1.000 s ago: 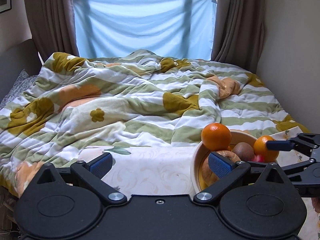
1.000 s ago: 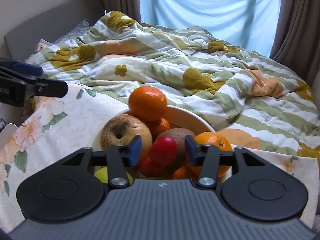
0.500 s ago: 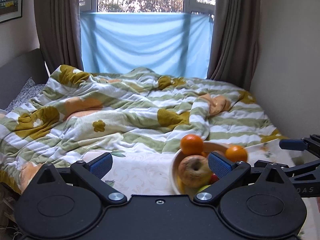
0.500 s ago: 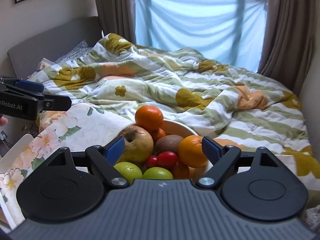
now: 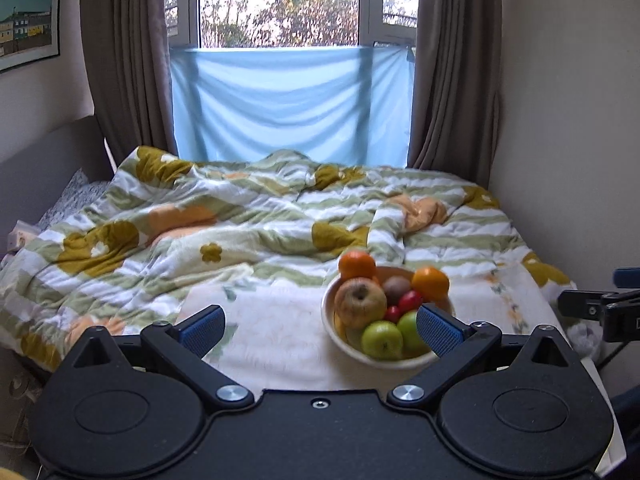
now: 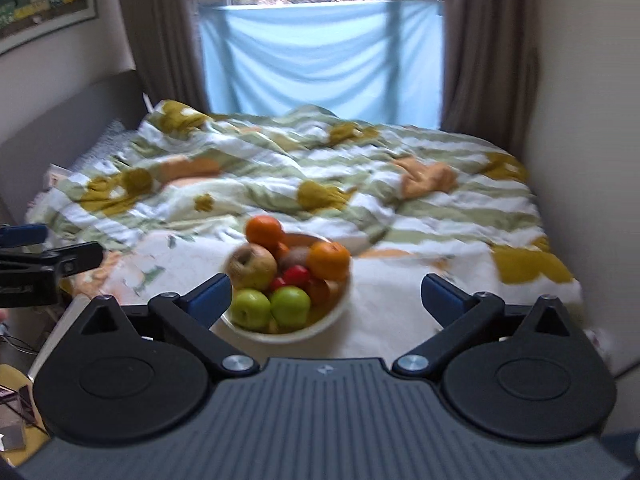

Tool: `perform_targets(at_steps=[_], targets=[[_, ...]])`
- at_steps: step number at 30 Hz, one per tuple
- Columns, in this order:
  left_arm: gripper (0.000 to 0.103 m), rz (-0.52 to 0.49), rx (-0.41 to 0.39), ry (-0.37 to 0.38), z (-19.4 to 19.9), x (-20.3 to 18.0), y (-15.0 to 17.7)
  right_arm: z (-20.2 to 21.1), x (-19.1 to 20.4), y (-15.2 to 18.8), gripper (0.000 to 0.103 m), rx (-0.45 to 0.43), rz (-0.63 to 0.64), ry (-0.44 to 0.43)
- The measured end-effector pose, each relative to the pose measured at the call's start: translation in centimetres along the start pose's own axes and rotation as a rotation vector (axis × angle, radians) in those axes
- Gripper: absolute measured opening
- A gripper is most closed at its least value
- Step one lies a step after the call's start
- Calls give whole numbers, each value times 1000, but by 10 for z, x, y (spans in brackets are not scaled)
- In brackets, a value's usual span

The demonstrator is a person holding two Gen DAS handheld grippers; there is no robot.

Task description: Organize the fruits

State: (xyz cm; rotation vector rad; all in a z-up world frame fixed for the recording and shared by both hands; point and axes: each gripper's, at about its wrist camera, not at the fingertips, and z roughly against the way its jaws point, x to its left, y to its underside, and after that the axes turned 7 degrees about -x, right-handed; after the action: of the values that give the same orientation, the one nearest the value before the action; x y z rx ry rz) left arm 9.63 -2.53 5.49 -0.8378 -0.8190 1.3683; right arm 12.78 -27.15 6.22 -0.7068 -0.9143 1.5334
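A cream bowl [image 5: 334, 330] [image 6: 336, 312] full of fruit stands on a white floral cloth [image 5: 280, 328] at the foot of the bed. It holds two oranges [image 5: 357, 265], a brownish apple [image 5: 360, 302], a kiwi [image 5: 396, 289], small red fruits [image 5: 410, 300] and two green apples [image 5: 382, 340]. My left gripper [image 5: 320, 328] is open and empty, well back from the bowl. My right gripper [image 6: 326, 298] has its jaws opening wide with nothing held between them; the bowl lies beyond its left finger.
A rumpled green, white and yellow floral duvet [image 5: 260, 220] covers the bed. Brown curtains [image 5: 124, 60] and a blue sheet [image 5: 292, 104] hang at the window. A wall [image 5: 568, 140] runs close on the right. A grey headboard [image 6: 60, 128] is on the left.
Both grippers have pulled back and up from the bowl, which now looks smaller and farther. The right gripper's jaws, earlier narrow around a small red fruit, have spread wide and left it in the bowl.
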Motion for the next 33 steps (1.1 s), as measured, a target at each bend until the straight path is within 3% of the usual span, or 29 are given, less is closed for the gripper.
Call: perform_targets(at_steps=[11,33], targets=[[103,-42,41,5,19,8,30,23,11,42,103,86,-53,86],[103,-41,13,29,24,18,35,29,23,53,103,86,-80,155]])
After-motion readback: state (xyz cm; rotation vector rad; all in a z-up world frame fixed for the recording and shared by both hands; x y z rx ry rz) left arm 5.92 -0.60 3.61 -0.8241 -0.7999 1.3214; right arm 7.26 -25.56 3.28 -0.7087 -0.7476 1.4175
